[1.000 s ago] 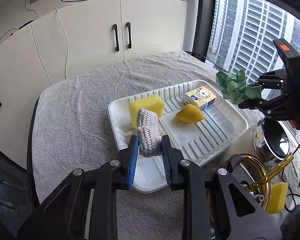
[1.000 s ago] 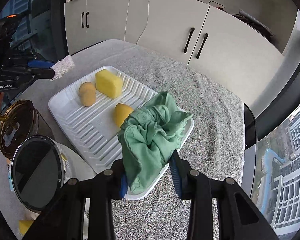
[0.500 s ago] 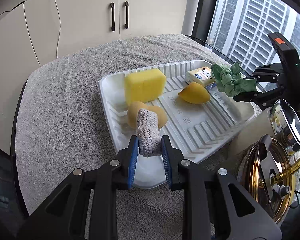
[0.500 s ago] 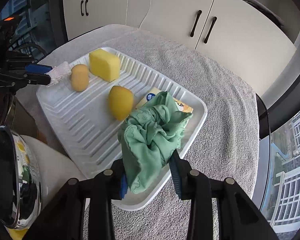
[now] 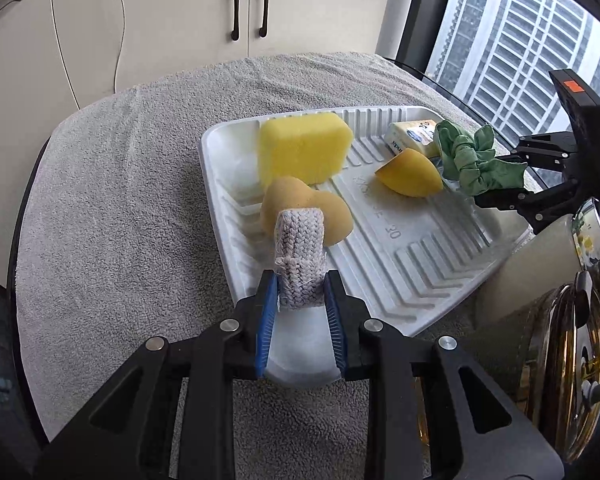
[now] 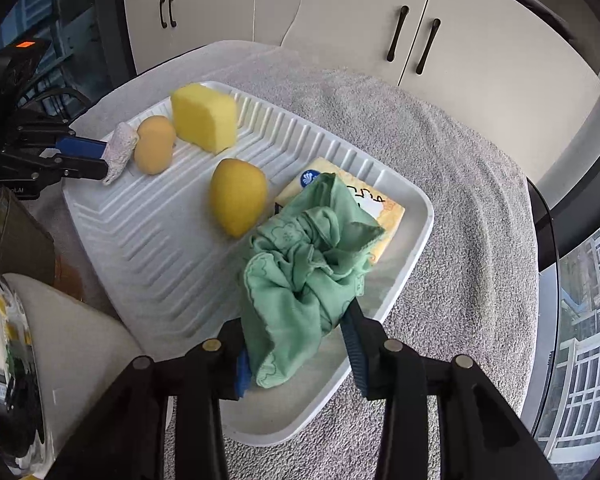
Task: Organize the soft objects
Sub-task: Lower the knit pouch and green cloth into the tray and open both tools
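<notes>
A white ribbed tray (image 5: 420, 272) (image 6: 148, 240) lies on a grey towel. In it are a yellow block sponge (image 5: 304, 152) (image 6: 204, 116), a tan rounded sponge (image 5: 300, 204) (image 6: 154, 148), a yellow teardrop sponge (image 5: 410, 172) (image 6: 236, 196) and a yellow packet (image 5: 412, 140) (image 6: 384, 208). My left gripper (image 5: 300, 292) (image 6: 100, 160) is shut on a grey knitted cloth (image 5: 300, 252) (image 6: 118, 152) over the tray's near edge, beside the tan sponge. My right gripper (image 6: 300, 344) (image 5: 496, 180) is shut on a green cloth (image 6: 308, 264) (image 5: 472, 160) that hangs over the packet.
The grey towel (image 5: 120, 200) (image 6: 460, 200) covers the round table. A steel pot with a shiny lid (image 5: 592, 248) (image 6: 8, 360) and a gold-tinted glass lid (image 5: 560, 360) stand close to the tray. White cabinets (image 5: 248, 8) (image 6: 420, 40) are behind.
Both grippers have moved in and down over the tray with their cloths still held. The knitted cloth now sits by the tan sponge, the green cloth over the packet.
</notes>
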A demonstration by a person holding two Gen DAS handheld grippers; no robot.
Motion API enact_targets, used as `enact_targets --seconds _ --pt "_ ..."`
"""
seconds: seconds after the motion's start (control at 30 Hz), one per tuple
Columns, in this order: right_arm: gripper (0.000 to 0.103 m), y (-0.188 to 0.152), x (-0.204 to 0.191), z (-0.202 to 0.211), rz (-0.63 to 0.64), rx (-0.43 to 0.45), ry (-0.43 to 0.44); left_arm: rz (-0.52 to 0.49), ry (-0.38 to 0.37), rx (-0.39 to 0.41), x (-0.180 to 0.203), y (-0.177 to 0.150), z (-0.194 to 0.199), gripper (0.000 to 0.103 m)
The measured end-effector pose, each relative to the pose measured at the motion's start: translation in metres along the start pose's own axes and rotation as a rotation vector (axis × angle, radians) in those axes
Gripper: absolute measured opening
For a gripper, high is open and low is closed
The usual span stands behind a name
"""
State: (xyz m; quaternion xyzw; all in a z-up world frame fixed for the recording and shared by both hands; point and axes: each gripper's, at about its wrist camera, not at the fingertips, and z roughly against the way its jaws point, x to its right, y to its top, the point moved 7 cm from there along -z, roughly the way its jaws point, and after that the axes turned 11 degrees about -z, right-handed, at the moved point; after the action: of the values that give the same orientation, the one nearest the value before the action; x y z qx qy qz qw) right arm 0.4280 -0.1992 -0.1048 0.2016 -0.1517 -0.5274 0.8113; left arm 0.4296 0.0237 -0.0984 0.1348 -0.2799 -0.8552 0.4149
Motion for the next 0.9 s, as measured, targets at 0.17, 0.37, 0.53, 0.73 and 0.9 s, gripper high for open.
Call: enact_targets --seconds 0.17,0.37,0.53,0.73,0.9 --pt "0.045 0.000 0.000 0.002 -0.007 0.007 0.009 0.020 -0.003 0.003 -0.003 0.000 -0.001 0.024" --pt "0.051 0.000 0.000 0.006 -0.009 0.022 0.006 0.008 0.017 0.010 0.000 0.001 0.000 0.034" --pt "0.052 -0.001 0.000 0.009 -0.010 0.023 0.010 0.020 0.022 0.019 -0.001 0.003 0.003 0.037" --pt "0.070 -0.001 0.012 0.012 -0.037 0.034 -0.012 0.060 0.032 0.034 -0.008 0.002 0.007 0.062" --pt "0.079 0.000 0.019 0.013 -0.050 0.049 -0.007 0.097 0.049 0.046 -0.017 -0.001 0.010 0.079"
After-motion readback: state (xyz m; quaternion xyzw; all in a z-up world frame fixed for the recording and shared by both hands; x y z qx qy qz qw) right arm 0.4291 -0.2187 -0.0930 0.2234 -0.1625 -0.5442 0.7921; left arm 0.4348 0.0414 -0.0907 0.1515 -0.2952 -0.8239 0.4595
